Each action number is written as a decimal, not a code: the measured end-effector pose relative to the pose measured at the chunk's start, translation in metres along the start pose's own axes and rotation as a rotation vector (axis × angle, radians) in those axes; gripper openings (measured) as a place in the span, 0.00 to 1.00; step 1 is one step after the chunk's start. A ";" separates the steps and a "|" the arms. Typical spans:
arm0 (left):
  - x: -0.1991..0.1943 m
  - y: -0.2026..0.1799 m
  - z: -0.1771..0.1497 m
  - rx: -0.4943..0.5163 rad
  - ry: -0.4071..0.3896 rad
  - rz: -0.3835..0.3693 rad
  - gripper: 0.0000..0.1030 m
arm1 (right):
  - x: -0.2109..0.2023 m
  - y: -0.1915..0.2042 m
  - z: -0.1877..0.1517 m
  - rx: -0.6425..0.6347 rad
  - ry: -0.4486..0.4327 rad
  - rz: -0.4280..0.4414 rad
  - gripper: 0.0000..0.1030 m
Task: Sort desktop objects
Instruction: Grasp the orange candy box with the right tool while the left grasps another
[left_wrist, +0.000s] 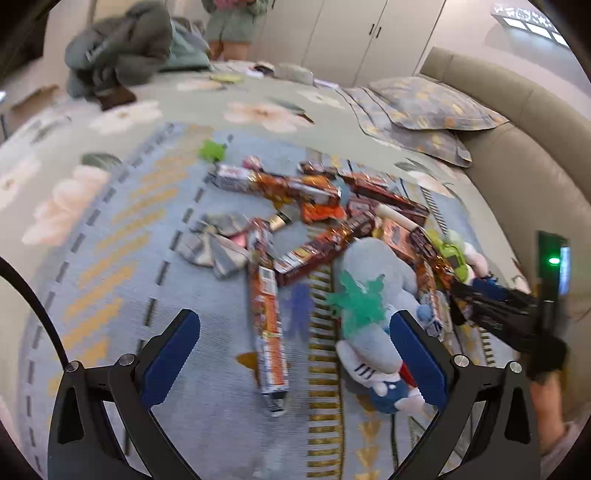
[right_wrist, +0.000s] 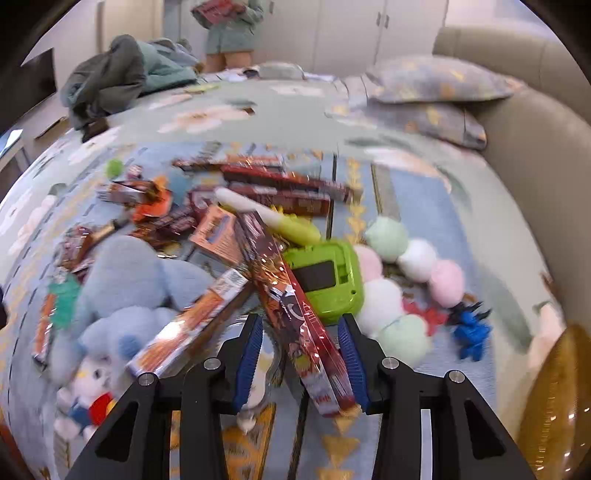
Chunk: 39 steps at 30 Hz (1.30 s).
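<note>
The left gripper (left_wrist: 295, 354) is hanging above the blue patterned blanket (left_wrist: 122, 266) with its jaws spread as wide as they go. Nothing is sitting between its blue pads (left_wrist: 170, 354). A long orange snack box (left_wrist: 267, 325) is lying on the blanket under the gap, and a grey plush toy (left_wrist: 369, 295) is lying beside the right-hand pad, but the view does not show if the pad is touching it.

The right gripper (right_wrist: 301, 358) is standing with its jaws partly open. A long red snack box (right_wrist: 303, 328) is passing between the pads on a slant. Its near end is lying against the right-hand pad (right_wrist: 352, 362), while a clear gap is showing on the left-hand side, so the jaws are not pressing on it from both sides.

The things to sort are lying in one pile in the middle of the blanket: many red and orange snack boxes, the grey plush toy, a green plastic toy (right_wrist: 325, 277), and a ring of pastel pompoms (right_wrist: 417, 258) just beside it. A small blue figure (right_wrist: 469, 332) is lying apart at the right edge.

In the left wrist view, the right gripper is reaching into the pile from the right.
</note>
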<state>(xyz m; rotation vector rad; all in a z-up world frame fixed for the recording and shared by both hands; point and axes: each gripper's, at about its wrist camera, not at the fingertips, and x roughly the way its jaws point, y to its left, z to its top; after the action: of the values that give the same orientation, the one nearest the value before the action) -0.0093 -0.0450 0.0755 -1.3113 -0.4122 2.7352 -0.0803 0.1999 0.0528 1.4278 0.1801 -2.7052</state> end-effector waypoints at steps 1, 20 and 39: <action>0.002 -0.001 -0.001 -0.002 0.001 0.003 1.00 | 0.005 -0.001 -0.001 0.015 0.009 0.009 0.41; 0.002 -0.027 -0.011 0.085 -0.014 0.029 1.00 | -0.040 -0.042 -0.048 0.277 -0.093 0.206 0.17; 0.026 -0.165 -0.015 0.522 0.019 -0.024 1.00 | -0.071 -0.067 -0.175 0.324 -0.086 0.228 0.42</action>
<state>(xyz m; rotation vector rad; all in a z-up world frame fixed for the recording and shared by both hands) -0.0216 0.1212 0.0922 -1.1701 0.2734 2.5482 0.0941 0.2911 0.0183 1.3007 -0.4194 -2.6829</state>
